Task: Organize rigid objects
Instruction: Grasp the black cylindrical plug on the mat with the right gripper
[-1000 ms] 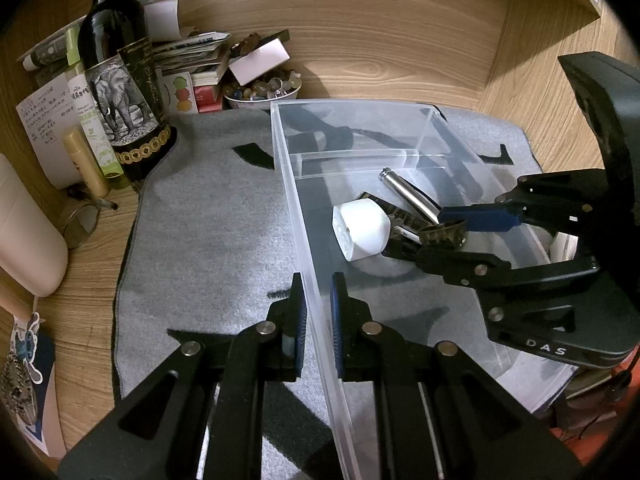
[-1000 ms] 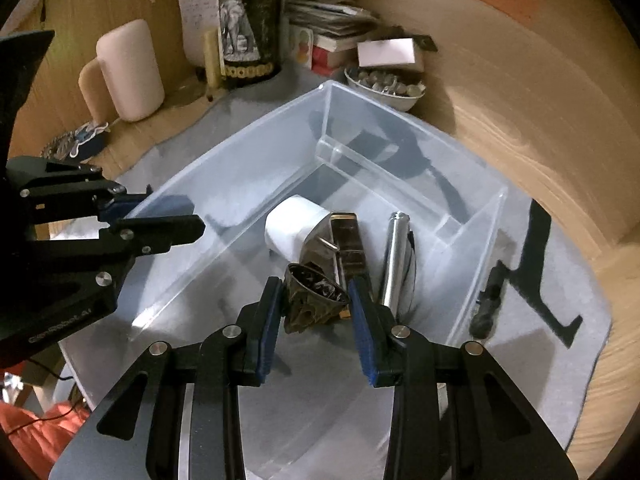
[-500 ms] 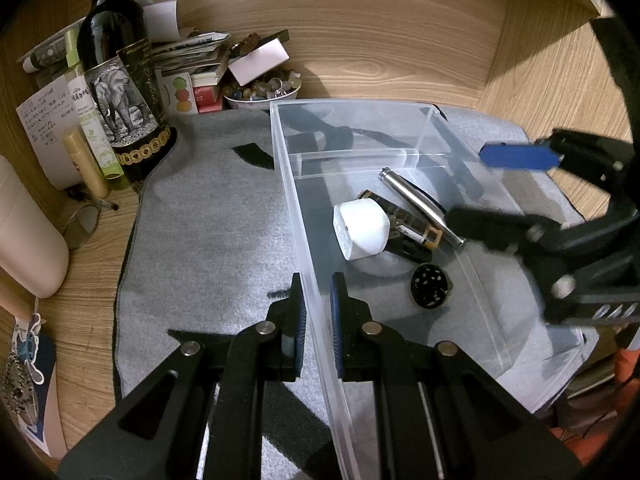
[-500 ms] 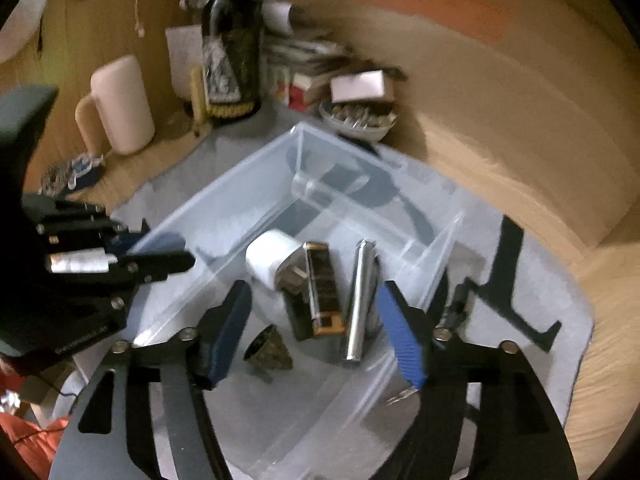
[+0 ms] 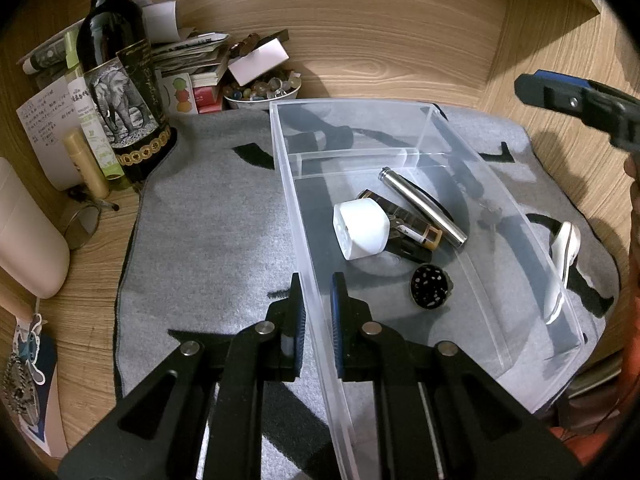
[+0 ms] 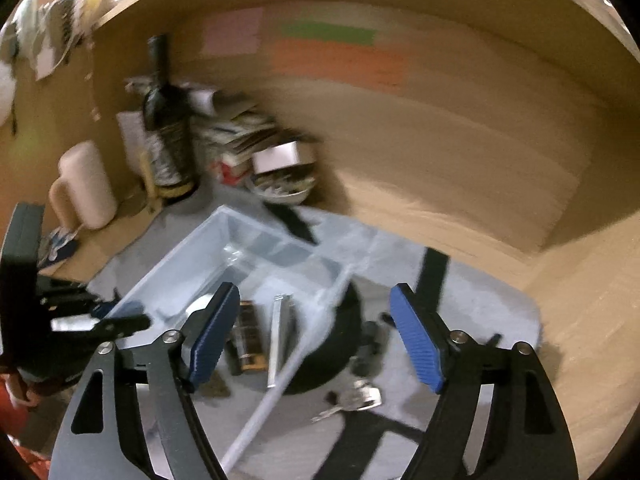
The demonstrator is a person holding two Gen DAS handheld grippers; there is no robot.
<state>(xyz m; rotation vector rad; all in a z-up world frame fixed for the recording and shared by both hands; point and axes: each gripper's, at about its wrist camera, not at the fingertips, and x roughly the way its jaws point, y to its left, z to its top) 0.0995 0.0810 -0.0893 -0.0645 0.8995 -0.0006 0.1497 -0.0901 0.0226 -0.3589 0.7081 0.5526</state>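
A clear plastic bin (image 5: pixel 404 104) lies on a grey mat (image 5: pixel 208 224). Inside lie a white plug adapter (image 5: pixel 360 230), a silver metal tube (image 5: pixel 424 206), a dark lighter-like case (image 5: pixel 404 226) and a small black round grinder (image 5: pixel 431 286). My left gripper (image 5: pixel 317 312) is shut on the bin's left wall (image 5: pixel 308 280). My right gripper (image 6: pixel 316 336) is open and empty, high above the bin (image 6: pixel 256 248); one of its fingers (image 5: pixel 560 94) shows at the upper right of the left wrist view. A white object (image 5: pixel 562 264) lies on the mat right of the bin.
A wine bottle (image 5: pixel 120 80), papers and books (image 5: pixel 188 60), a bowl of stones (image 5: pixel 262 90) and a pale pink container (image 5: pixel 24 240) crowd the back left. Wooden walls close in behind and to the right. Keys (image 6: pixel 356 398) lie on the mat beside the bin.
My right gripper opened, dropped the black grinder into the bin and rose up and away to the right. The left gripper stayed clamped on the bin wall.
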